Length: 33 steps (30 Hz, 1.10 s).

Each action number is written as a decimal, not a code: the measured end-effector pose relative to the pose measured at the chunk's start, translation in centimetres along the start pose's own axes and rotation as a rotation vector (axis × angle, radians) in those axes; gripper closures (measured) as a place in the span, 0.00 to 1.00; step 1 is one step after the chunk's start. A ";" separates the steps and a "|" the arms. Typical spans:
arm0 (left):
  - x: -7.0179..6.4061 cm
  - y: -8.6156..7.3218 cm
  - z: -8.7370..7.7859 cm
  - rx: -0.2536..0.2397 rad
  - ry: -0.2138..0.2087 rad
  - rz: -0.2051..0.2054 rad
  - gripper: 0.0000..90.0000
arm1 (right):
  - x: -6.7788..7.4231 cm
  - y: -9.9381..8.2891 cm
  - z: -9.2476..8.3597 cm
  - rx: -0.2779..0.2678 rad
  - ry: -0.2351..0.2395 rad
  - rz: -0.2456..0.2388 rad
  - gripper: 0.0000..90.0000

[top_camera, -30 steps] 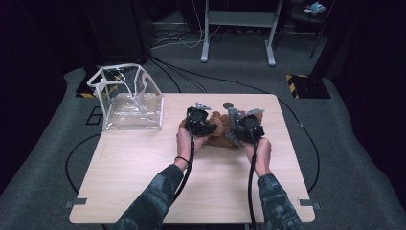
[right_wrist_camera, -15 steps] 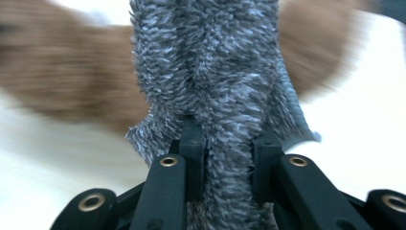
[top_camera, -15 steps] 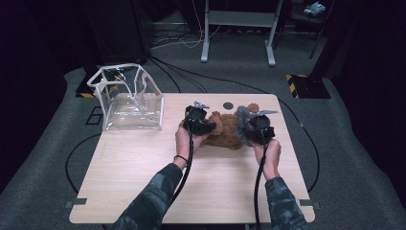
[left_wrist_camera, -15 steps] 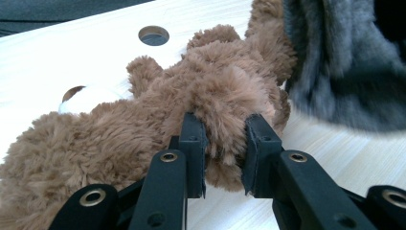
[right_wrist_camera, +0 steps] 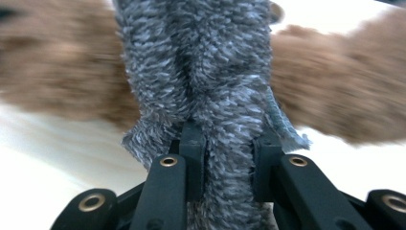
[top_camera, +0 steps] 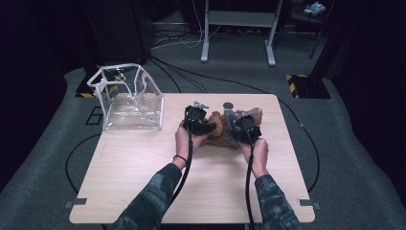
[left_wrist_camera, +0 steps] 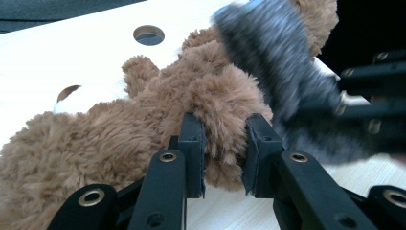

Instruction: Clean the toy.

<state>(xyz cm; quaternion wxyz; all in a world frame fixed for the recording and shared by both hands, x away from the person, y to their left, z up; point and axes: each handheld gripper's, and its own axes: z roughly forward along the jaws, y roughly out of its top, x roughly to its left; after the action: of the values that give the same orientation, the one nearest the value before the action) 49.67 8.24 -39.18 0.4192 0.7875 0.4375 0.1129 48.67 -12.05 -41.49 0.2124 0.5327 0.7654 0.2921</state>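
A brown teddy bear (top_camera: 218, 127) lies on the wooden table (top_camera: 143, 172) between my two hands. My left gripper (top_camera: 201, 125) is shut on a furry limb of the bear (left_wrist_camera: 158, 105); in the left gripper view (left_wrist_camera: 224, 129) the fur bulges between its pads. My right gripper (top_camera: 242, 132) is shut on a grey fuzzy cloth (right_wrist_camera: 210, 62), which runs up from its jaws (right_wrist_camera: 229, 139) across the bear (right_wrist_camera: 344, 91). The same grey cloth (left_wrist_camera: 273, 52) looks blurred over the bear's far side in the left gripper view.
A clear plastic bag (top_camera: 131, 103) with white trim stands open at the table's back left corner. A round hole (top_camera: 229, 105) sits in the tabletop just behind the bear. Bare wood stretches toward the front edge. Cables and a metal stand lie on the floor beyond.
The right gripper swung out to the right with the grey cloth, then came back left toward the bear. The left hand stayed where it was.
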 end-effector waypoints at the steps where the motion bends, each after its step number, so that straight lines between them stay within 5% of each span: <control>1: 0.1 0.0 -0.1 0.001 0.000 0.001 0.81 | -0.8 0.0 0.0 -0.001 -0.024 0.001 0.81; 5: 0.4 0.1 -0.2 0.001 -0.001 -0.012 0.81 | -4.2 -0.8 0.5 0.034 -0.109 0.093 0.81; 8: 0.5 0.1 -0.1 0.001 -0.003 -0.009 0.81 | -5.2 -1.8 0.3 0.036 -0.104 0.129 0.81; 13: 0.3 0.1 0.1 -0.007 -0.003 -0.019 0.80 | -1.5 -3.3 -1.7 -0.054 0.068 0.107 0.81; 16: 0.2 0.0 0.3 -0.007 -0.001 -0.021 0.80 | 1.5 -3.7 -1.3 -0.059 0.153 0.050 0.81; 21: 0.2 0.1 0.3 -0.005 0.002 -0.017 0.80 | 3.6 -3.6 0.7 -0.025 0.145 0.015 0.81; 24: 0.2 0.1 0.3 -0.005 0.000 -0.014 0.80 | 2.6 -3.7 1.2 -0.012 0.103 0.030 0.81; 28: 0.5 0.0 0.2 -0.004 0.002 -0.018 0.77 | -0.7 -4.4 1.2 0.003 0.034 0.086 0.81; 33: 0.9 0.0 -0.7 -0.029 0.003 -0.038 0.52 | -3.8 -5.6 1.1 0.040 -0.010 0.155 0.81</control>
<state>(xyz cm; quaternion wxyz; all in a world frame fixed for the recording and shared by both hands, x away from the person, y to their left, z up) 49.82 9.28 -38.92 0.4321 0.7727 0.4512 0.1125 46.78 -16.86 -46.07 0.1822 0.5961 0.7263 0.2897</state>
